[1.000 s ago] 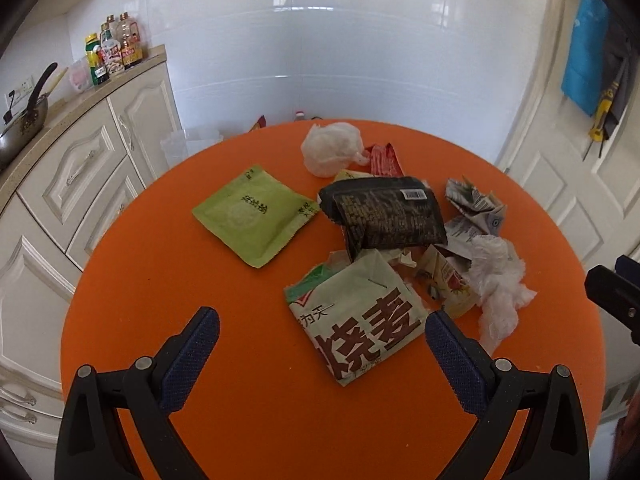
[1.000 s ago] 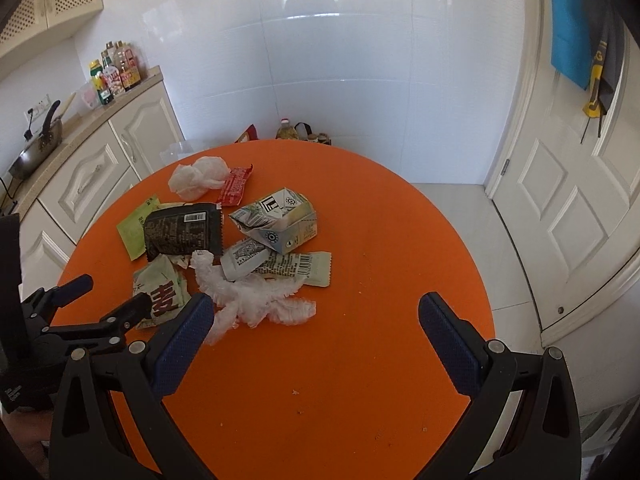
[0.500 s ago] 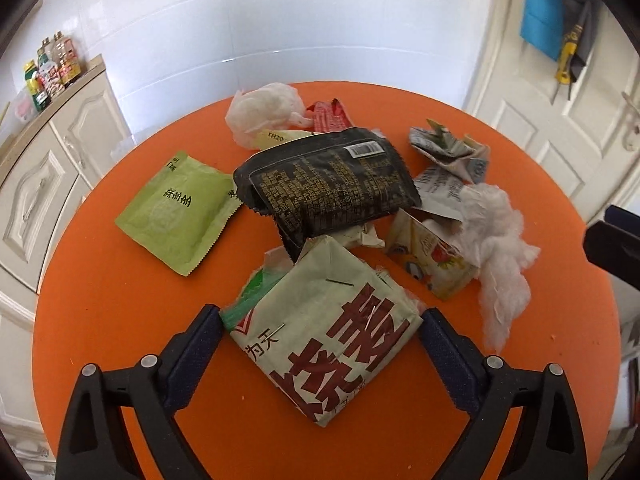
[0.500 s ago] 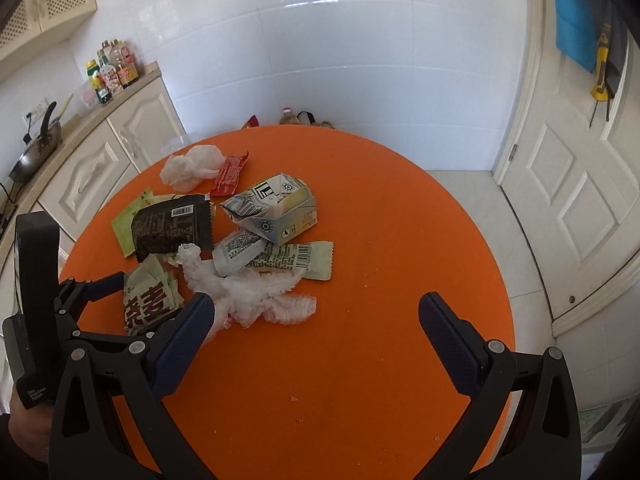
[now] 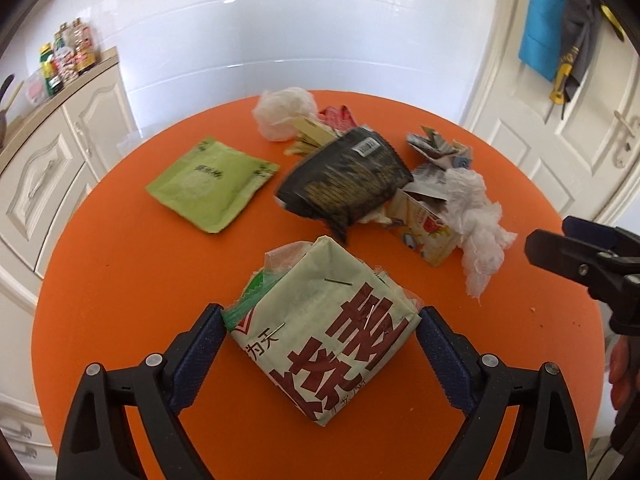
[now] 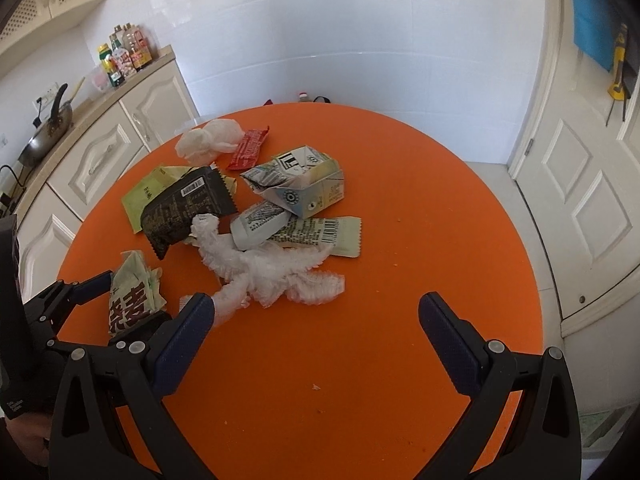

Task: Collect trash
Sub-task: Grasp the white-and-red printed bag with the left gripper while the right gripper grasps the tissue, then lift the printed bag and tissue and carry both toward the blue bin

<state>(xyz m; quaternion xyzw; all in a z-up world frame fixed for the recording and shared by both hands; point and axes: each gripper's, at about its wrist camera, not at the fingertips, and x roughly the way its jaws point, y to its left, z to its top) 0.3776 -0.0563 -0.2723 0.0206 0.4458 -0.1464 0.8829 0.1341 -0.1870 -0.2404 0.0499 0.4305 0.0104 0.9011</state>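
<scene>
Orange round desk (image 5: pixel 120 300) carries your trash heap. Your left gripper (image 5: pixel 320 344) straddles pale green packet (image 5: pixel 320 332): fingers (image 5: pixel 200 344) closing, pads at packet's edges, likely first pick. Black wrapper (image 5: pixel 348 180), white tissue (image 5: pixel 476 216) beyond fingertips. Your right gripper (image 6: pixel 316 332) hovers released over bare desk, crumpled tissue at left fingertip. White tiled kitchen wall, cabinets (image 6: pixel 104 160), door (image 6: pixel 592 184) behind.

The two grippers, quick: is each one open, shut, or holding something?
Left gripper: jaws closing around the pale green paper packet, not clearly gripping it yet.
Right gripper: open, empty.
</scene>
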